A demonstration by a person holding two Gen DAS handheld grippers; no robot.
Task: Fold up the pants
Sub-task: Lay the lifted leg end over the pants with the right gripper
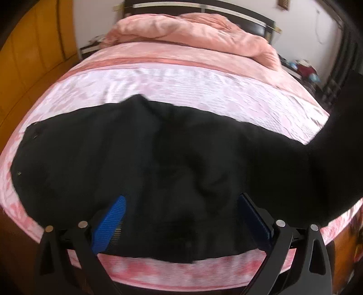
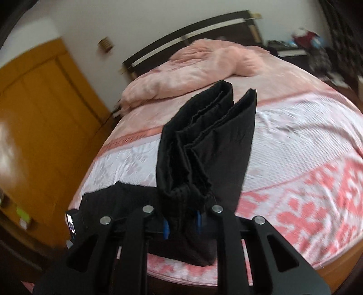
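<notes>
Your right gripper is clamped on a bunched end of the black pants, the 2 blue fingers pressed close with the layered fabric rising up between them, lifted off the bed. The rest of the pants lies spread across the near end of the bed's pink-and-white patterned bedspread. Your left gripper hangs over that spread cloth, its fingers wide apart and gripping nothing. A rumpled pink duvet lies heaped by the headboard.
</notes>
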